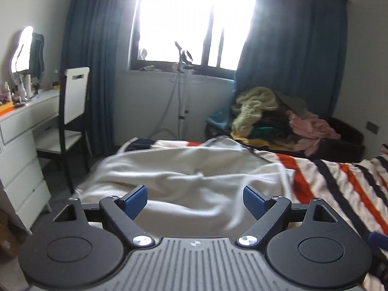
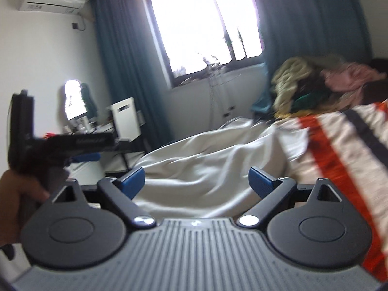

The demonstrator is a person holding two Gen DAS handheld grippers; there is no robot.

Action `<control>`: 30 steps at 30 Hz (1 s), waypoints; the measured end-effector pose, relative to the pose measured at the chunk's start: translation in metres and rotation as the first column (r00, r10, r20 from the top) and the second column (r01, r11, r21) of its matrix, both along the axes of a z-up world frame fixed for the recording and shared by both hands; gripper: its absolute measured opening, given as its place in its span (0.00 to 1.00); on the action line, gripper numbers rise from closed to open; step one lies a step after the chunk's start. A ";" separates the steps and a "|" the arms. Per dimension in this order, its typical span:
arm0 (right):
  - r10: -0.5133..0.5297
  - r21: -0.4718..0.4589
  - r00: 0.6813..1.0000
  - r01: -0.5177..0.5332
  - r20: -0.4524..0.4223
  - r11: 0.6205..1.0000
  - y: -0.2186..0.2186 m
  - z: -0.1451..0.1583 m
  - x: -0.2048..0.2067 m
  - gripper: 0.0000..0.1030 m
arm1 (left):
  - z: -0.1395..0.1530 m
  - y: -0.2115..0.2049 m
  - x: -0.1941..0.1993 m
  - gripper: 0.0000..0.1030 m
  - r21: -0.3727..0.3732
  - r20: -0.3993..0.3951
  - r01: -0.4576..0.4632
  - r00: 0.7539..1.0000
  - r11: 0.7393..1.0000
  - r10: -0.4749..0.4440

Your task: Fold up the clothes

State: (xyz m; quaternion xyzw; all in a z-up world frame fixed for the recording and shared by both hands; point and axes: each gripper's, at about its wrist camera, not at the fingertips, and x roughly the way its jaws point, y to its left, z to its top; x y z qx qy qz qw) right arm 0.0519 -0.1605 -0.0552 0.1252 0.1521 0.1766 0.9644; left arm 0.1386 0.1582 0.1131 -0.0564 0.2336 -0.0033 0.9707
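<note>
A cream garment (image 1: pixel 184 177) is being shown spread loosely over the near part of the striped bedcover (image 1: pixel 339 184), rumpled and creased, with no clean fold line to be made out in either view; whether it is a top or a blanket-like piece cannot be told. In the right wrist view the same cream garment (image 2: pixel 213 165) is seen lying ahead of the fingers, running toward the bed's far edge. The folding is judged to be at an early stage: the cloth is not yet being flattened or squared, and a heap of unfolded clothes (image 1: pixel 278 116) is being left beyond it, by the curtain (image 1: pixel 291 60).

The left gripper (image 1: pixel 195 202) is being held low over the garment, pointed toward the window (image 1: pixel 194 19), its blue pads (image 1: pixel 135 202) set wide apart with nothing between them. The right gripper (image 2: pixel 196 183) is being held likewise, tilted somewhat, its blue pads (image 2: pixel 263 181) spread and empty. From the right wrist camera the left hand (image 2: pixel 21 186) is being seen at the frame's left edge, wrapped around its dark handle. Neither gripper is being seen to touch the cloth, though blur is making this hard to confirm
</note>
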 end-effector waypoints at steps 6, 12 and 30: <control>-0.124 -0.047 0.991 0.127 0.055 0.991 -0.064 0.000 -0.015 0.91 | -0.023 -0.035 -0.007 0.85 -0.005 -0.037 0.018 0.999 1.000 -0.018; -0.223 -0.149 0.970 0.236 0.100 0.960 -0.088 -0.016 -0.009 0.91 | -0.051 -0.056 0.017 0.85 0.022 -0.083 0.027 0.996 0.999 -0.025; -0.325 -0.075 0.941 0.319 -0.096 0.945 -0.140 -0.059 0.038 0.91 | -0.153 -0.193 0.181 0.85 0.164 -0.138 0.132 0.984 0.978 -0.109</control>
